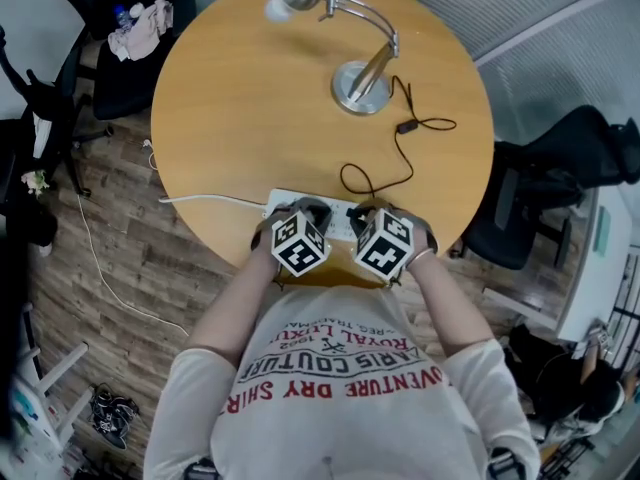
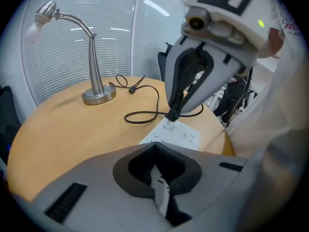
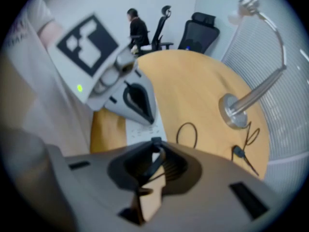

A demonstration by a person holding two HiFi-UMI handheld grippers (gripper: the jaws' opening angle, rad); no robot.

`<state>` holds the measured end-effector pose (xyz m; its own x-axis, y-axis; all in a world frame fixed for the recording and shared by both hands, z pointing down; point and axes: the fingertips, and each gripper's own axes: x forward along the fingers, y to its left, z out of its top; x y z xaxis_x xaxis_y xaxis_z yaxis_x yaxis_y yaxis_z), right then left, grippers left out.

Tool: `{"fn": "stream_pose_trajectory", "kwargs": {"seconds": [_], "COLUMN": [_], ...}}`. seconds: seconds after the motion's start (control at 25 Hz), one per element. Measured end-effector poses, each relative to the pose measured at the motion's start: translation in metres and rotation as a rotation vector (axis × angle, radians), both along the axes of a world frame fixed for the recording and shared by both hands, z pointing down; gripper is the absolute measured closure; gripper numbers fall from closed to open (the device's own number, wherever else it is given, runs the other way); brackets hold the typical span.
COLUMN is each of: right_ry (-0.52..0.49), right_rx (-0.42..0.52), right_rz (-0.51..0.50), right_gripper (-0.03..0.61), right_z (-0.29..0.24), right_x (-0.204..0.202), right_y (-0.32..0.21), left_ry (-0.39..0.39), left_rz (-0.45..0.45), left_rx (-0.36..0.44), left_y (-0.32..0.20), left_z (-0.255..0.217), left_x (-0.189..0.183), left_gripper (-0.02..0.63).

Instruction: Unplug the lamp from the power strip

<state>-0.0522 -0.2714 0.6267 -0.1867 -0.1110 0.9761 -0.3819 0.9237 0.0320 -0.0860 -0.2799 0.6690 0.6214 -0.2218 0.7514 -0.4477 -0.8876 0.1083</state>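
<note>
A silver desk lamp [image 1: 360, 80] stands at the far side of the round wooden table [image 1: 240, 108]. Its black cord [image 1: 400, 158] loops back to a white power strip [image 1: 340, 222] at the near edge. My right gripper [image 1: 372, 211] is shut on the lamp's black plug [image 2: 171, 114] at the strip's far end. From its own camera, that plug [image 3: 155, 142] shows pinched between the jaws. My left gripper [image 1: 300, 208] is shut, and its tip [image 3: 147, 120] rests on the strip [image 3: 140, 130] beside the plug. Whether the plug is seated in its socket cannot be told.
The strip's white cable [image 1: 210, 200] runs off the table's left edge to the floor. An inline switch [image 1: 407, 126] sits on the lamp cord. Black office chairs stand at the right [image 1: 560, 178] and upper left [image 1: 130, 38]. A person is seated far off [image 3: 137, 28].
</note>
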Motion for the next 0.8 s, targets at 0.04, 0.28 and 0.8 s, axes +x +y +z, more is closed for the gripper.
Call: {"fn": "stream_pose_trajectory", "kwargs": {"seconds": [0.04,0.28,0.8], "right_ry": [-0.017,-0.01,-0.397], "right_rx": [0.009,0.058,0.405], "right_rz": [0.015,0.02,0.288], "right_gripper": [0.508,0.508,0.506], "right_z": [-0.011,-0.018,-0.073], "right_x": [0.0,0.004,-0.009], "right_y": [-0.005,-0.004,-0.024], "left_ry": [0.0,0.003,-0.063], "left_rz": [0.001,-0.009,0.002], "left_rx": [0.007,-0.013,0.068], "left_y": [0.0,0.001,0.005], "left_z": [0.0,0.001,-0.001], "left_x": [0.0,-0.001,-0.008], "left_gripper": [0.584,0.584,0.583]}}
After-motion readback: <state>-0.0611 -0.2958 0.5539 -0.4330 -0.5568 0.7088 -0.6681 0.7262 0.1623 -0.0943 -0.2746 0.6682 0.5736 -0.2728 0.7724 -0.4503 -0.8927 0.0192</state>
